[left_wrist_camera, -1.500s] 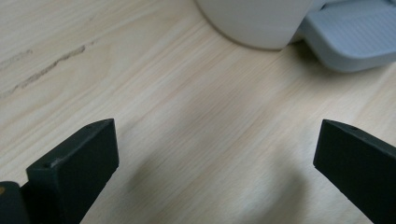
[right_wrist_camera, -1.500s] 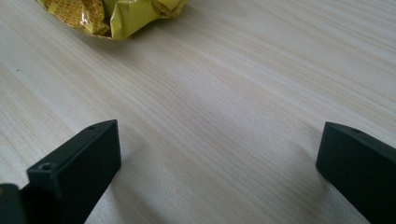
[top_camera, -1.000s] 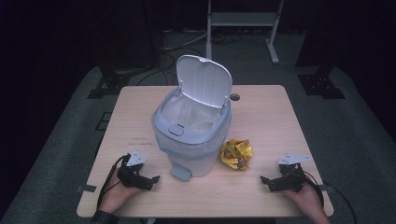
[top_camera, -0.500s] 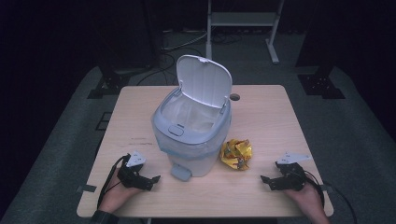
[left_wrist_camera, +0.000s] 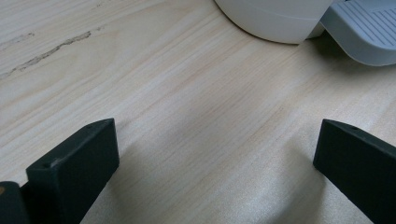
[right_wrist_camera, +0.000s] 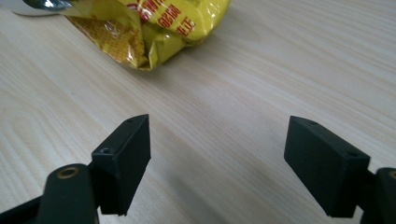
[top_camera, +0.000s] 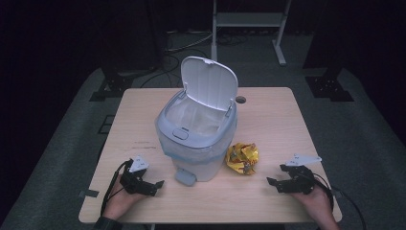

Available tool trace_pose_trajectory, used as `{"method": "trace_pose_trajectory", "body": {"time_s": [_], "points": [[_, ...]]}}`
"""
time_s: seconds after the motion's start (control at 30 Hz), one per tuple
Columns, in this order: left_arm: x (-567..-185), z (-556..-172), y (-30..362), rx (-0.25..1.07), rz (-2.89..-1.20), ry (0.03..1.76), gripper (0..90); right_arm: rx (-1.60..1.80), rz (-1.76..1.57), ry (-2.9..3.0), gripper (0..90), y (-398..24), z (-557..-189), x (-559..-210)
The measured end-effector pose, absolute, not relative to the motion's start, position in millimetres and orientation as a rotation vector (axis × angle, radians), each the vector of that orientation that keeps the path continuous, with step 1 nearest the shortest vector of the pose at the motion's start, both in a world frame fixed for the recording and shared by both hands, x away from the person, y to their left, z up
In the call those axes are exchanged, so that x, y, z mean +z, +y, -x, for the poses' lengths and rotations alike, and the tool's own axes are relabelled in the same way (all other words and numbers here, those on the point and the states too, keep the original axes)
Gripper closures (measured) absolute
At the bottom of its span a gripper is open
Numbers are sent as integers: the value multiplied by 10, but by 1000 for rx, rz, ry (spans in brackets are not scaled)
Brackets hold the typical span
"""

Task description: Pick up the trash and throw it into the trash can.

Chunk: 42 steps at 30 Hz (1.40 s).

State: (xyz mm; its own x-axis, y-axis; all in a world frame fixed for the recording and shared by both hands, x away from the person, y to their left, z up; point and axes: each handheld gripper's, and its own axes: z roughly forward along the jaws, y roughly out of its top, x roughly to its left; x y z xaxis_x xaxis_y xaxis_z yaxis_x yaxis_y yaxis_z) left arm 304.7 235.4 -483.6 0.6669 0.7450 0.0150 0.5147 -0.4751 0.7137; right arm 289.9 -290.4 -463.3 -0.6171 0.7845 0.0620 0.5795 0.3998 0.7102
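Resting on the worktop (top_camera: 268,120), both tongs, left tongs (top_camera: 154,185) and right tongs (top_camera: 275,184), stand wide apart and empty. The crumpled yellow wrapper (top_camera: 242,158) lies just beside the bin (top_camera: 196,139), whose lid is up. Probably the next move is grasping the wrapper. Compared with earlier, almost nothing moved.

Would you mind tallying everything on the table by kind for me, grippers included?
Pedal bins, lid open: 1 – the white bin
Crumpled yellow snack wrappers: 1 – the wrapper
Hand-held grippers, jaws apart: 2 – the left gripper and the right gripper
Total: 4
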Motion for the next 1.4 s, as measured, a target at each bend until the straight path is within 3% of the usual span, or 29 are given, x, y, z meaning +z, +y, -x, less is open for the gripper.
{"method": "trace_pose_trajectory", "body": {"time_s": [0.97, 1.4], "points": [[-4837, -3030, 2356, 435, -2174, 991, 0, 1155, -1186, 2318, 530, -2893, -2933, -4388], [-4836, -3031, 2357, 434, -2175, 991, 0, 1207, -1180, 2319, 548, -2855, -2999, -4321]]}}
